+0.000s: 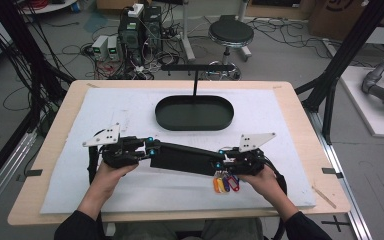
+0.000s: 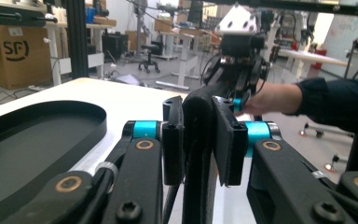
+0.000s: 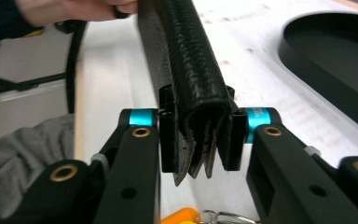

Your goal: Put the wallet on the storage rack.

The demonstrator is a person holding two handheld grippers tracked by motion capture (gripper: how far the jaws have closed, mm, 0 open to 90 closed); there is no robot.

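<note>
Counter [image 1: 300, 115] carries a white mat, and on the mat a black oval tray [image 1: 194, 112] sits at about 12 o'clock from the hands, well apart from them. Between the two hands hangs the work itself: a long black leather wallet [image 1: 182, 157] (folded, with several leaves showing at its end), stretched level from one claw to the other, just above the mat.

At 9 o'clock of the wallet, the left claw [image 1: 150, 151] is pinching one end of it; in the left gripper view its pads [image 2: 172, 140] press flat on the folded leather [image 2: 198, 140]. At 3 o'clock the right claw [image 1: 219, 165] is clamped on the other end, and in the right gripper view the leaves [image 3: 196, 116] sit squeezed between its pads [image 3: 167, 140]. A bunch of coloured key tags [image 1: 225, 184] dangles below the right claw, at about 5 o'clock of it.

Step in hand, as I judge it, is carrying the wallet towards the tray with both claws. To do it well:

- Keep both pinches firm and move the hands together, so the leather neither sags nor gets stretched.
- Hold it level, and watch the leaves at the right end, which could splay or slip out if the pads ease off.
- Clear the tray's rim before lowering.
- Mind the key tags; they may swing and catch on the rim.
</note>
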